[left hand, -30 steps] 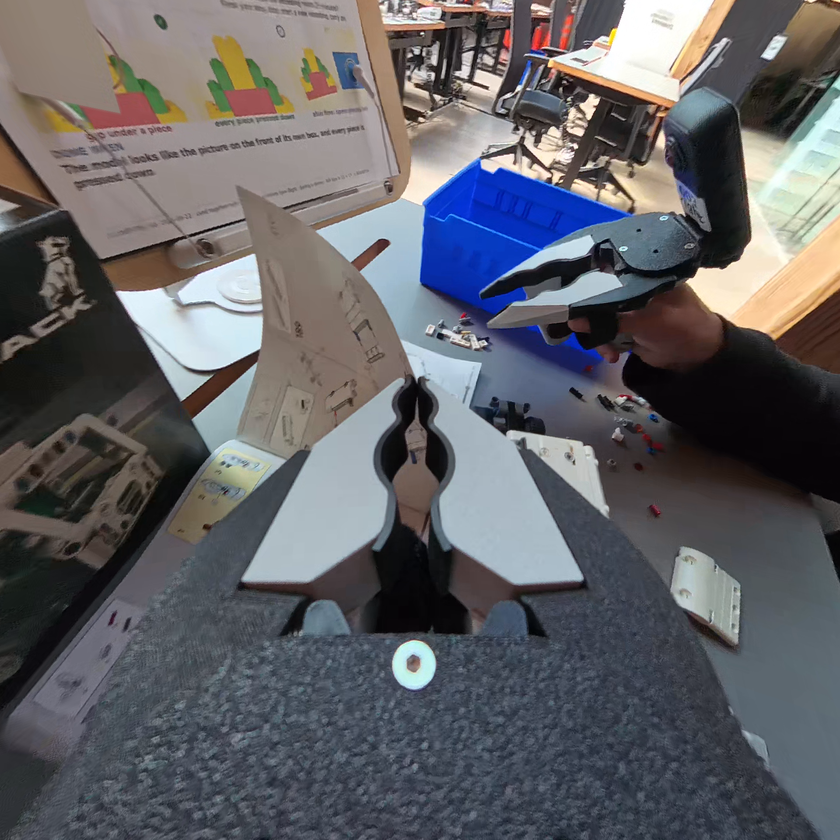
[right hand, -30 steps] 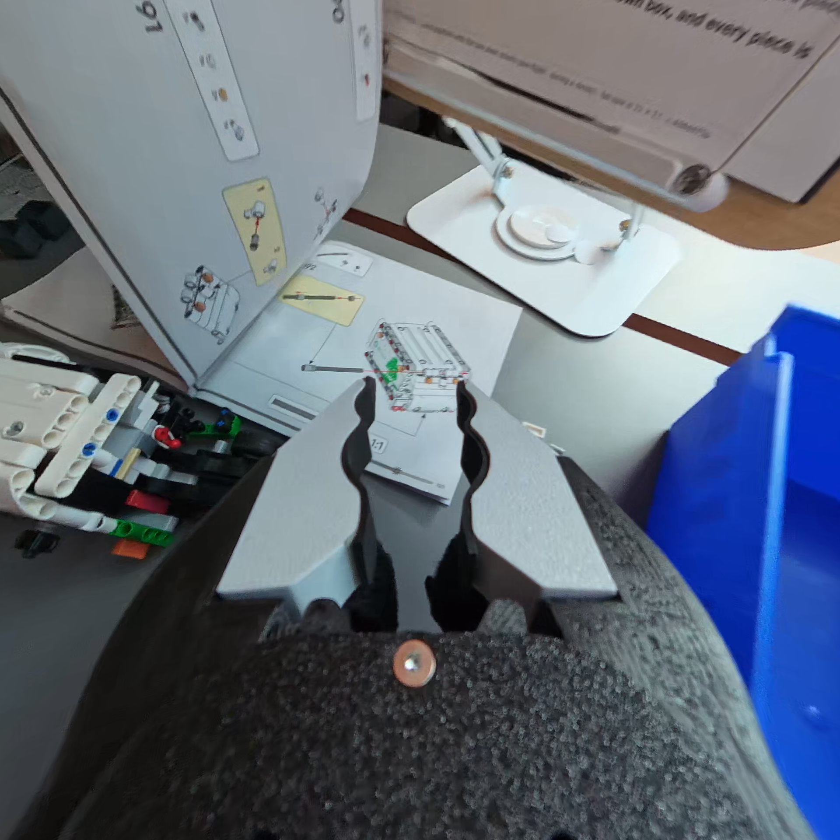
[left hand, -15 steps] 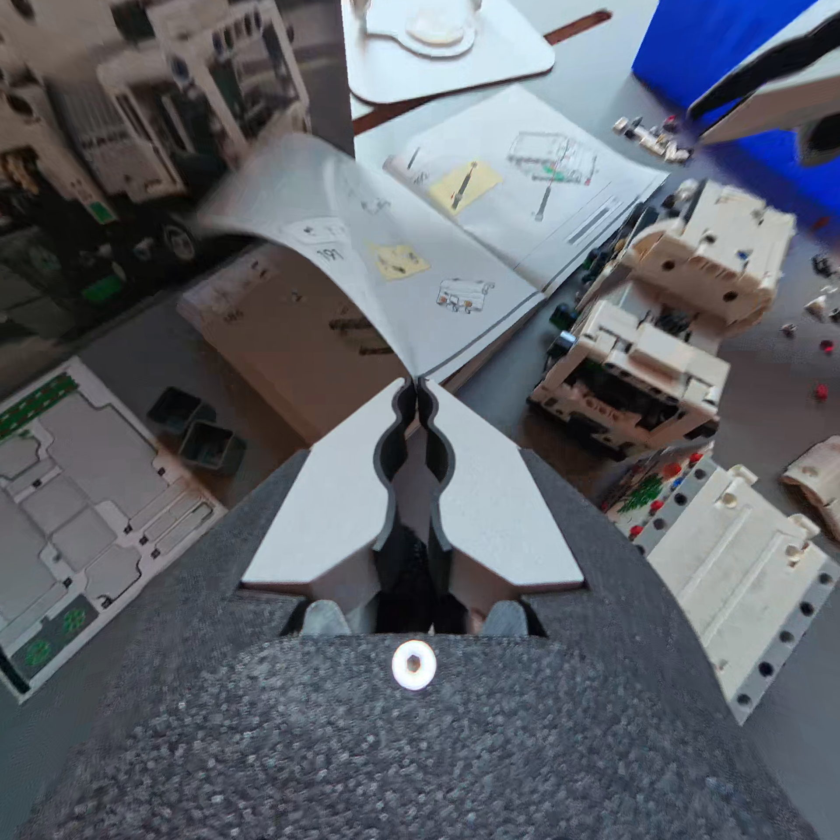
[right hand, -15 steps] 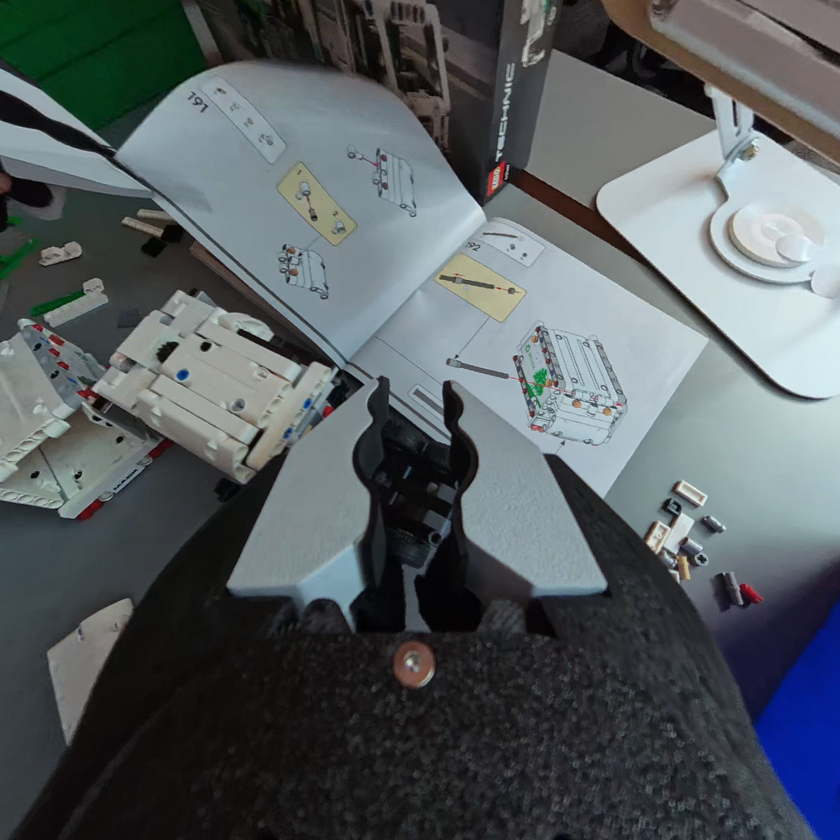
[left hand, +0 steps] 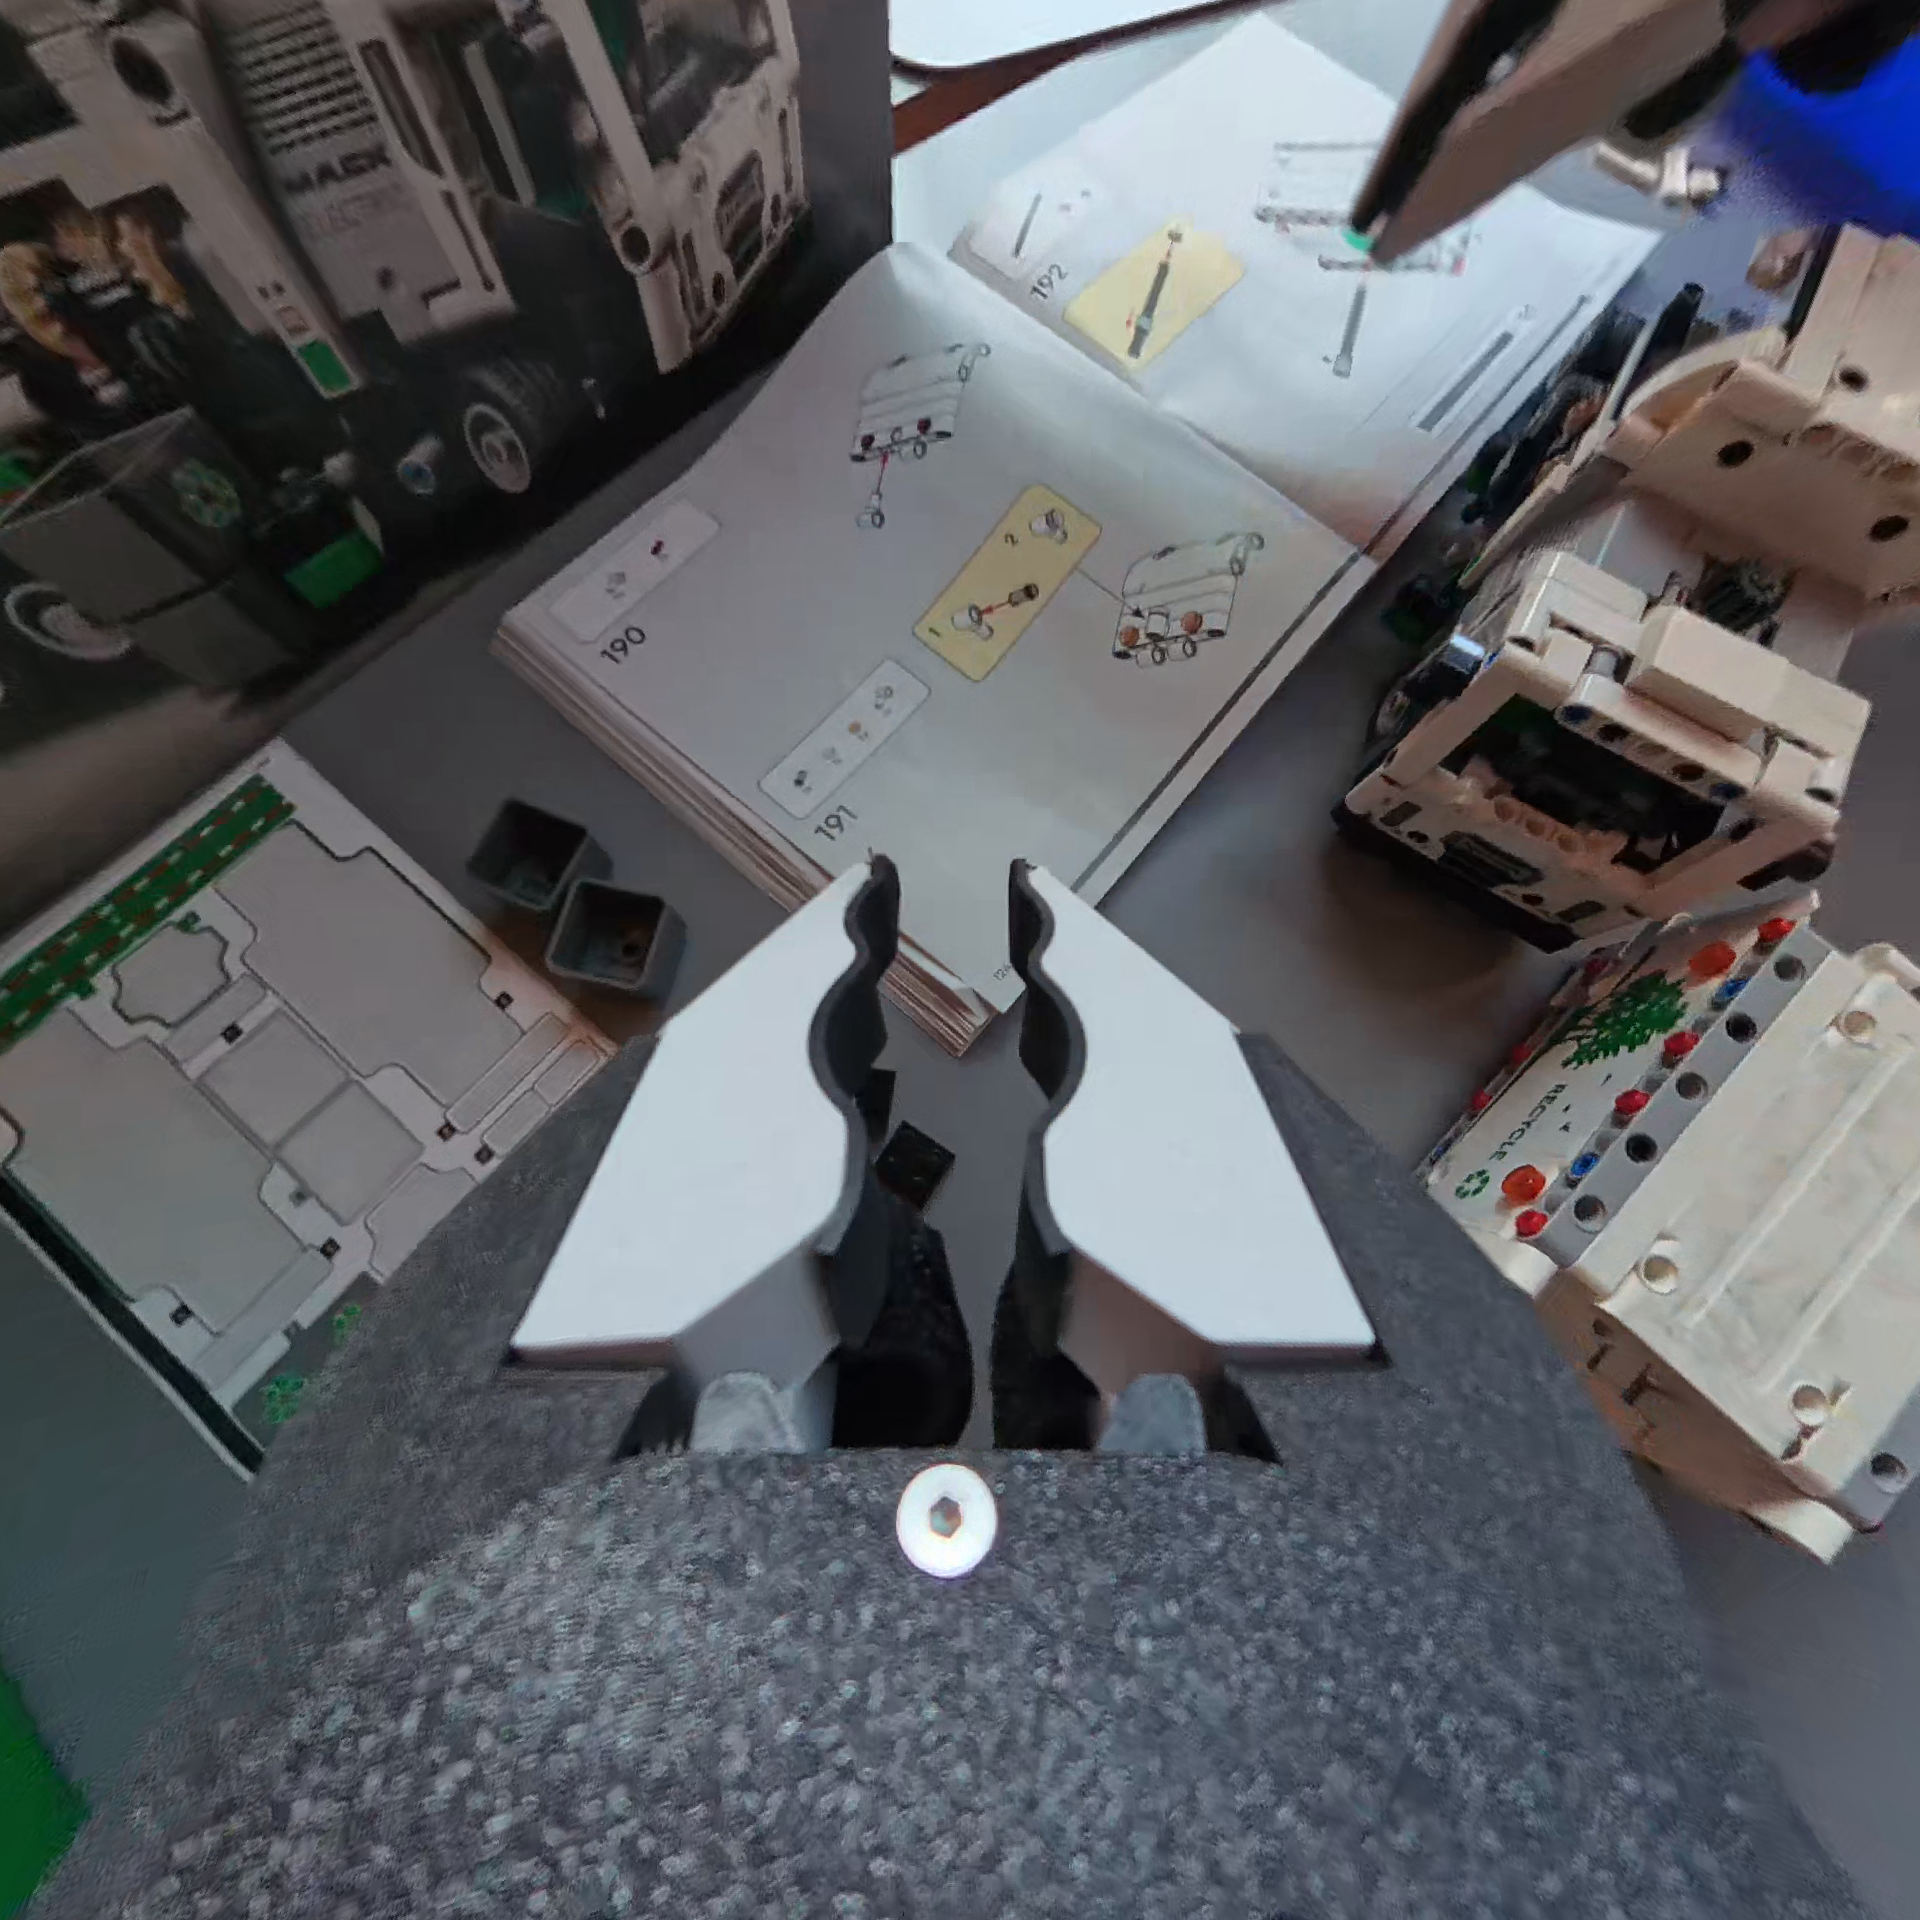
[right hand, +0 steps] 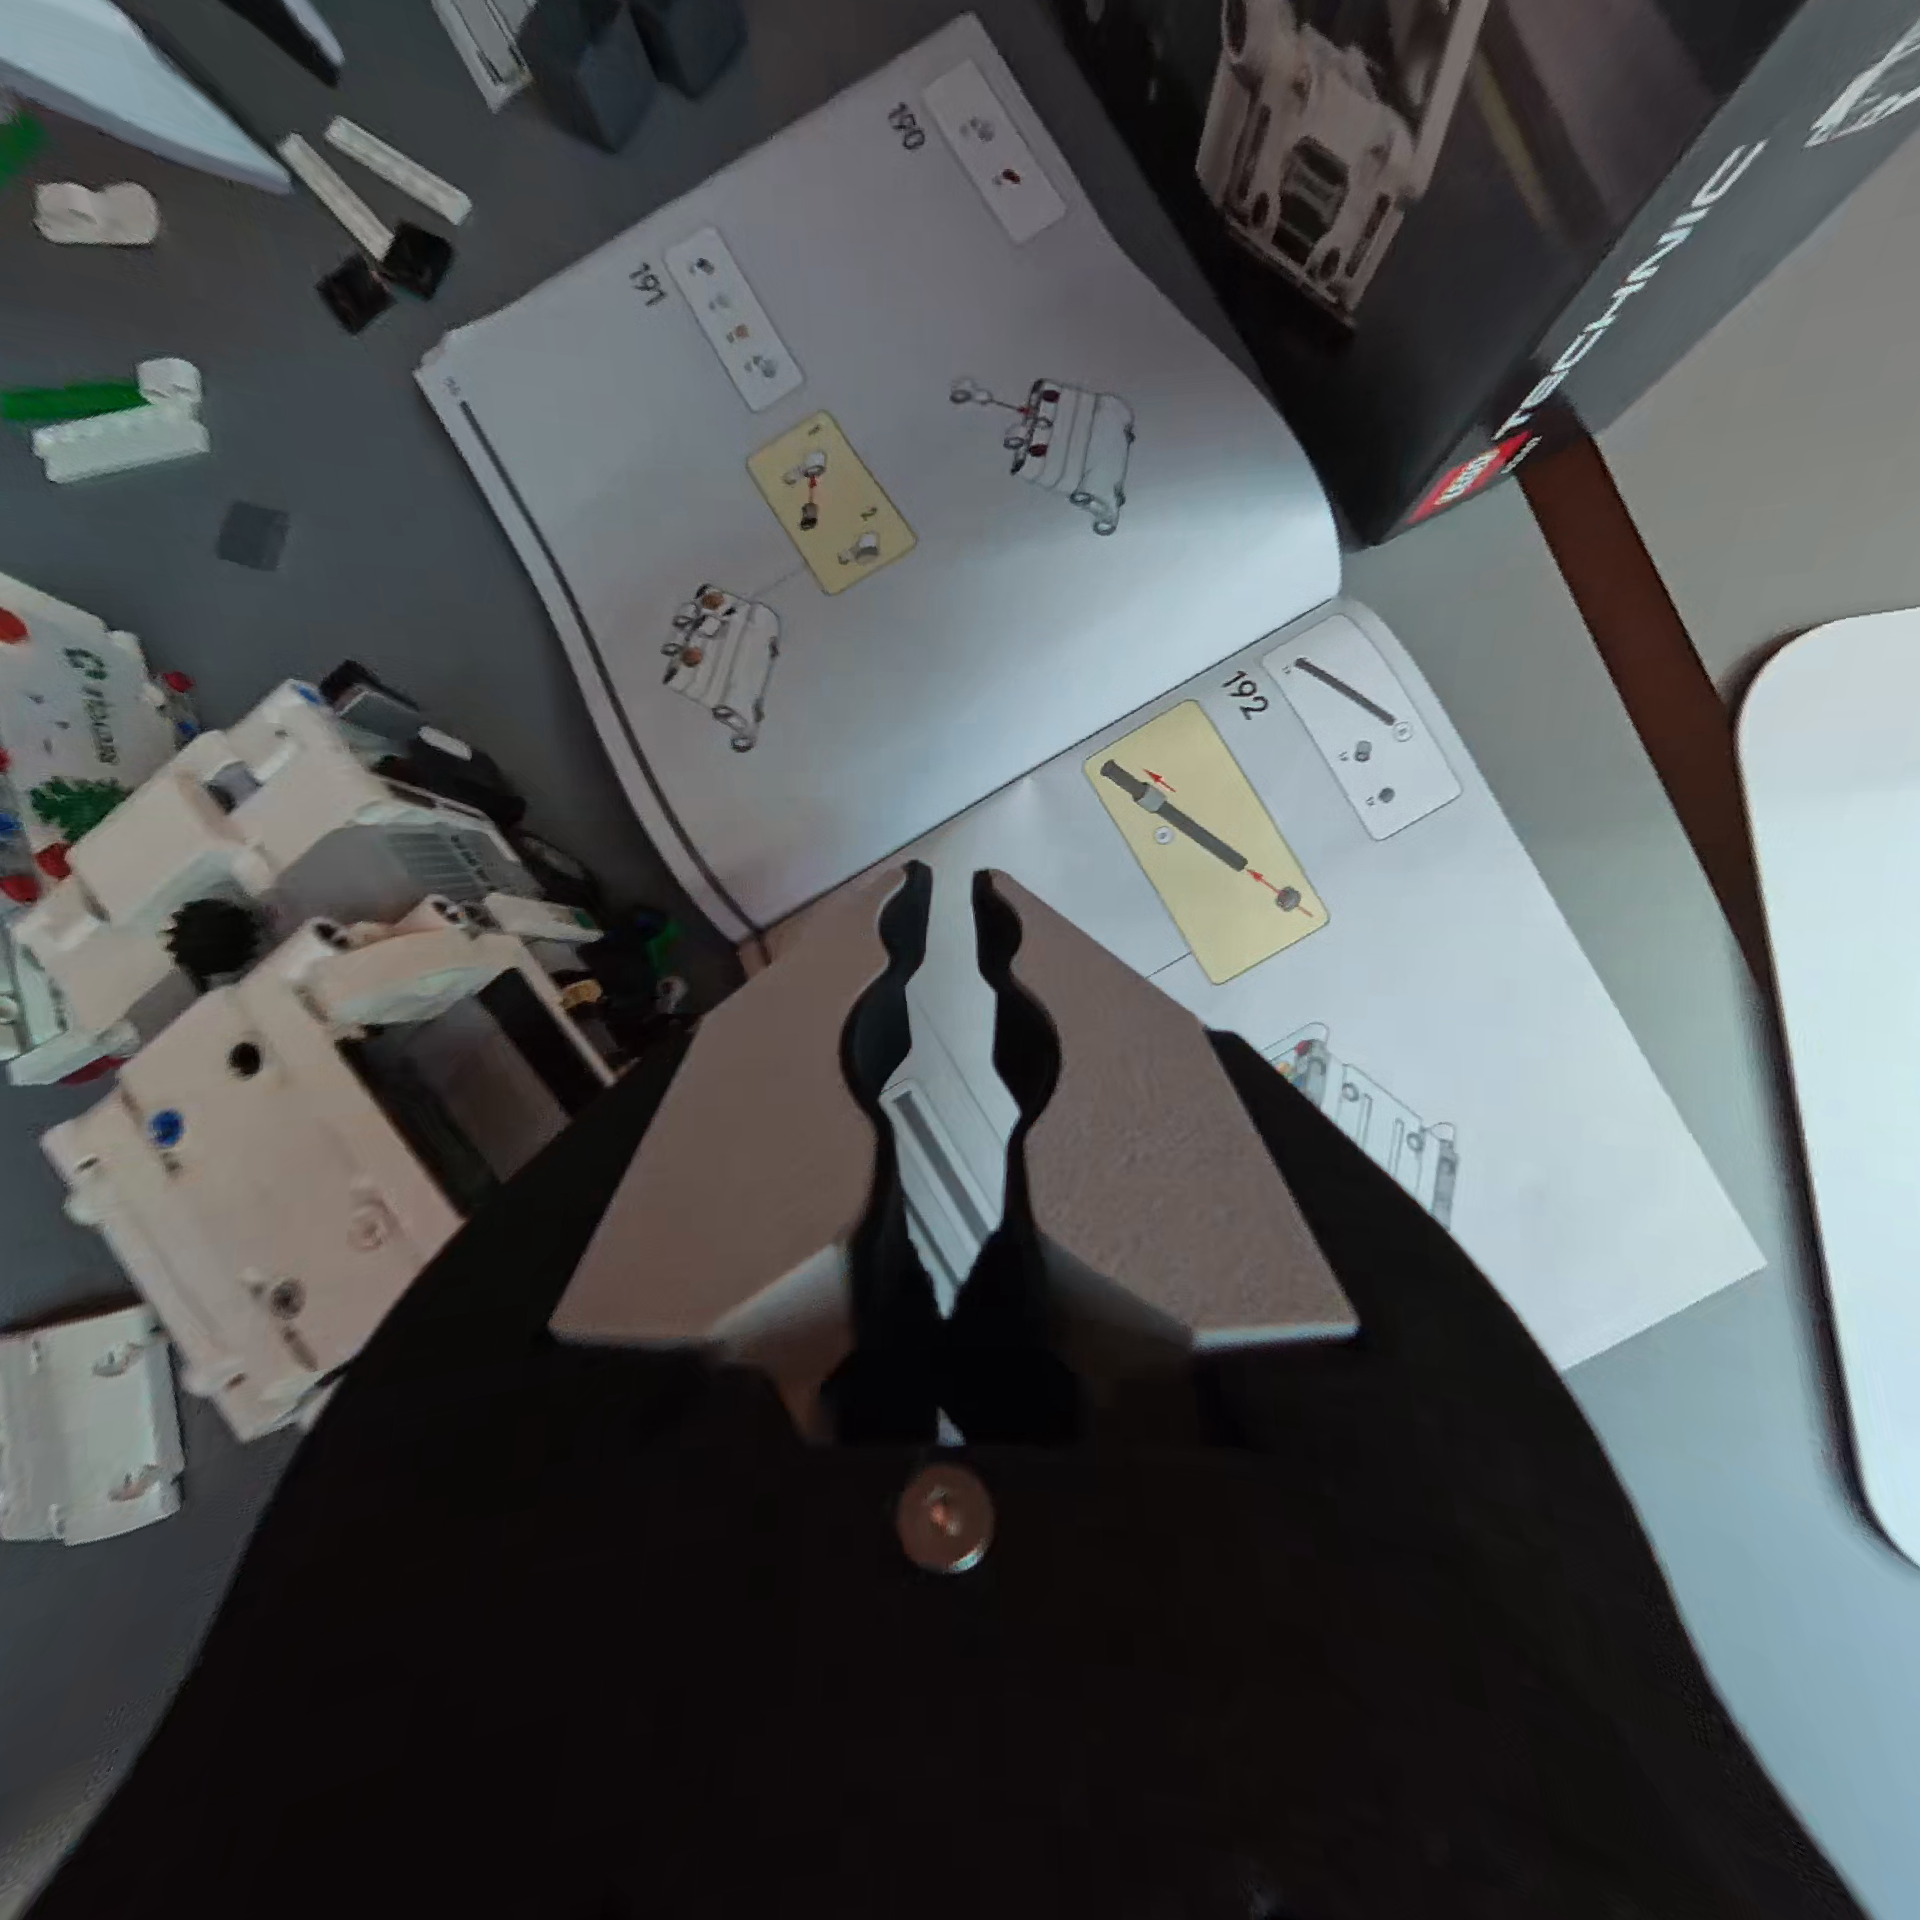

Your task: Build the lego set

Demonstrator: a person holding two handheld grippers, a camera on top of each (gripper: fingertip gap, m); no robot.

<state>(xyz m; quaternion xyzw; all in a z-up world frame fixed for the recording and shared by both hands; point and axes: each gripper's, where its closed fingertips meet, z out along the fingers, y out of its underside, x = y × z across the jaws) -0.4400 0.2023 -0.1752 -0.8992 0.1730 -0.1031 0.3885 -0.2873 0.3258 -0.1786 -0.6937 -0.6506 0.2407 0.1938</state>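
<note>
The instruction booklet (left hand: 935, 582) lies open and flat on the grey table; it also shows in the right wrist view (right hand: 883, 520). My left gripper (left hand: 951, 883) is open and empty just above the booklet's near corner, with a small black tile (left hand: 914, 1153) on the table below it. My right gripper (right hand: 951, 888) hangs over the booklet's right page, empty, its jaws only a narrow gap apart; it also shows in the left wrist view (left hand: 1366, 234). The partly built white truck (left hand: 1610, 748) stands right of the booklet (right hand: 291, 1091).
The set's box (left hand: 364, 260) stands behind the booklet. A sticker sheet (left hand: 239, 1060) and two small grey bins (left hand: 571, 894) lie left. A white panel assembly with a tree sticker (left hand: 1714, 1195) lies right. Loose white and green pieces (right hand: 114, 416) and a white stand base (right hand: 1839, 1039) are nearby. Across from one pair of fingers to the other is roughly 20 cm. The right gripper is farther from the small black tile (left hand: 914, 1153), some 25 cm, than the left, some 8 cm. My right wrist view (right hand: 371, 304) looks at it from another angle.
My left gripper let go of the page and opened; the page now lies flat. My right gripper moved over the right page and its jaws narrowed.
</note>
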